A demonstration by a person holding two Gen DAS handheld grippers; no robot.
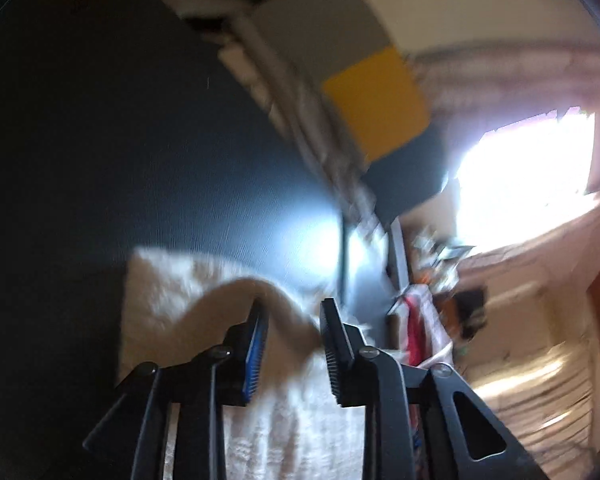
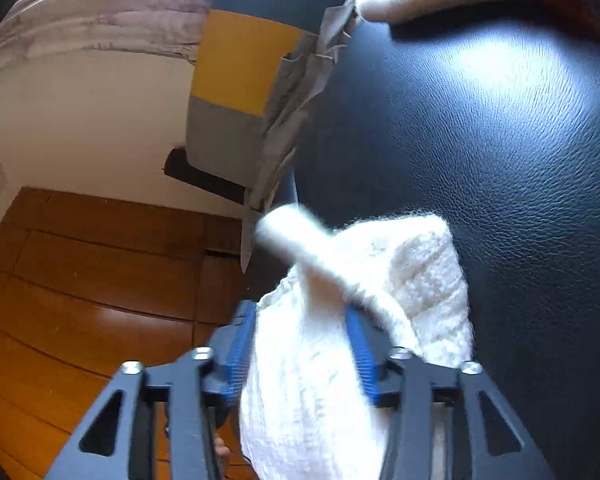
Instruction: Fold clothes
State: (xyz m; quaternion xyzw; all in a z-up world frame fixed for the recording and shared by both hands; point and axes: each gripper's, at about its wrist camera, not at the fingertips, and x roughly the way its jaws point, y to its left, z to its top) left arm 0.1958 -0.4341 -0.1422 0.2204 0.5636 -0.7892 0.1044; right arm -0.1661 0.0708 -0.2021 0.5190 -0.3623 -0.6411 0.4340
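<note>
The left gripper (image 1: 294,308) stood spread over the white knitted garment (image 1: 260,420); the right gripper (image 2: 302,312) stood spread around it, on dark leather (image 2: 500,140).

Left wrist view: motion blur smears the clutter (image 1: 440,276) beyond the dark surface (items unidentifiable). Right wrist view: the white knit garment (image 2: 320,380) runs off the bottom edge; its raised fold is blurred.
</note>
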